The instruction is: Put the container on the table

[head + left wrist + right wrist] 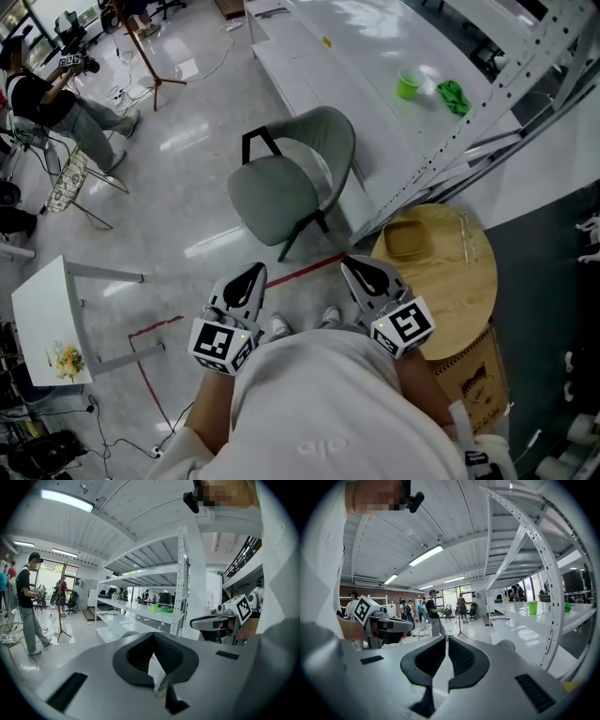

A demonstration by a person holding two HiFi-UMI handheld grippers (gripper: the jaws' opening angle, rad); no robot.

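Observation:
A shallow square wooden container (406, 240) rests on the round wooden table (455, 300) at the right of the head view. My left gripper (254, 273) and my right gripper (350, 264) are held side by side close to my body, above the floor. The right one hangs just left of the table's edge. Both point forward, and nothing is between their jaws. Seen from its own camera, the left gripper (153, 637) has its pads meeting at the tips. The right gripper (446, 639) shows only a thin slit between its pads.
A grey-green chair (286, 183) stands ahead of the grippers. Behind it runs a white shelf rack (375, 84) with a green cup (407, 85) and a green object (454, 96). A cardboard box (473, 380) sits under the round table. A small white table (47, 323) and a person (56, 103) are at left.

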